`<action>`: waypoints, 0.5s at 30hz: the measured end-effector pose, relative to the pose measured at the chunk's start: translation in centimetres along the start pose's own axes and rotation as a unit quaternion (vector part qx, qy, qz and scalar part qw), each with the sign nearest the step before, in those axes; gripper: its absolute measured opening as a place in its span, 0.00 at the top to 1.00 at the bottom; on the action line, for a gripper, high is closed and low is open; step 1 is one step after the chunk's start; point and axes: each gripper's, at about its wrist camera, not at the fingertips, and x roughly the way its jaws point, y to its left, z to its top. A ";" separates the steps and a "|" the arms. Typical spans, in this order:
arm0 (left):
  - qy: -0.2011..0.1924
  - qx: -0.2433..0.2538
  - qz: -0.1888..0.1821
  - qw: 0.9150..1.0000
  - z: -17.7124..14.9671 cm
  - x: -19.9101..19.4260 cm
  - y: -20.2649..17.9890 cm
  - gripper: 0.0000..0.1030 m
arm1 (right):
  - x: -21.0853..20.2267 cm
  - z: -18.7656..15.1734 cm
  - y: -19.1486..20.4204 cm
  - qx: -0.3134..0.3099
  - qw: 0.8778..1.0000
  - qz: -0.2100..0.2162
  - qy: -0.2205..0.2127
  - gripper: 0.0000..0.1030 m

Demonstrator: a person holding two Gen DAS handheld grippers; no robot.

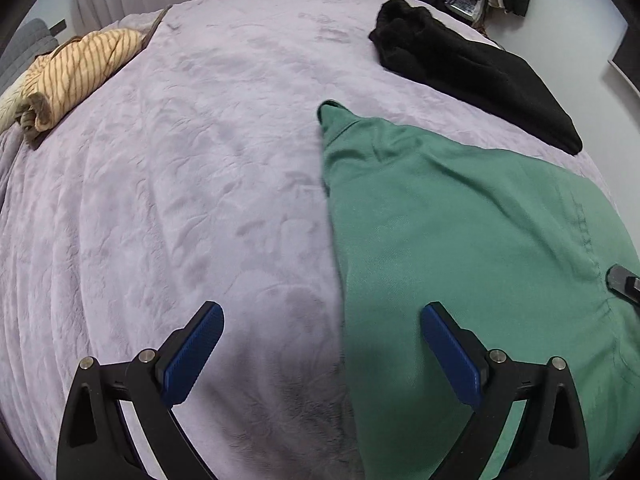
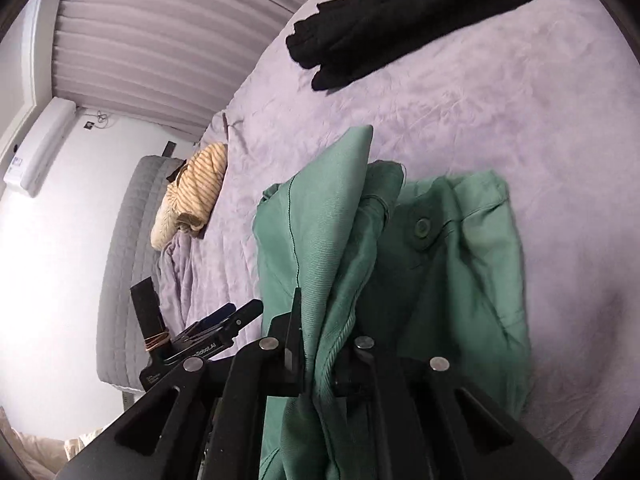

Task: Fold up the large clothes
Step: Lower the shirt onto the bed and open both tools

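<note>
A large green garment (image 1: 460, 232) lies on the lilac bed cover (image 1: 180, 200), its left edge running down the middle of the left wrist view. My left gripper (image 1: 322, 316) is open and empty, straddling that edge just above the cloth. My right gripper (image 2: 326, 320) is shut on a bunched fold of the green garment (image 2: 452, 280) and lifts it off the bed cover (image 2: 500, 100). The right gripper's tip (image 1: 624, 280) shows at the right edge of the left wrist view. The left gripper (image 2: 224, 320) shows at lower left of the right wrist view.
A folded black garment (image 1: 472, 68) lies at the far right of the bed, also in the right wrist view (image 2: 400, 4). A folded yellow striped garment (image 1: 76, 76) lies at the far left, also in the right wrist view (image 2: 196, 188). Curtains (image 2: 160, 40) and a grey headboard (image 2: 128, 260) border the bed.
</note>
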 end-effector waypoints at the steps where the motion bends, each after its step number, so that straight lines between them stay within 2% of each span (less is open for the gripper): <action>1: 0.004 0.007 -0.005 1.000 0.0 0.5 -0.9 0.03 | -0.3 0.2 -1.0 0.011 1.000 -0.010 -0.002 0.92; 3: 0.016 0.018 -0.013 1.000 -0.2 1.6 -2.3 0.03 | -0.3 0.4 -4.0 0.051 0.998 -0.044 -0.002 0.92; 5: 0.022 0.019 -0.011 1.000 -0.3 2.2 -2.7 0.03 | 1.0 0.2 -7.0 0.088 0.994 -0.066 0.020 0.90; 7: 0.024 0.015 -0.013 1.000 -0.4 1.8 -2.5 0.03 | 1.5 -0.4 -8.6 0.119 0.991 -0.048 0.029 0.86; 9: 0.027 0.020 -0.009 0.999 -0.4 1.3 -2.0 0.03 | 0.9 -0.5 -8.1 0.114 0.992 -0.050 0.023 0.78; 11: 0.028 0.032 -0.002 0.999 -0.7 0.3 -1.5 0.03 | -0.2 -0.5 -7.0 0.099 0.993 -0.063 0.025 0.55; 13: 0.026 0.040 -0.003 0.999 -1.2 -1.1 -1.2 0.03 | -1.6 -0.6 -5.7 0.076 0.993 -0.084 0.016 0.39; 15: 0.028 0.047 -0.014 0.998 -2.1 -2.4 -1.3 0.03 | -3.3 -1.4 -4.4 0.051 0.993 -0.102 0.004 0.38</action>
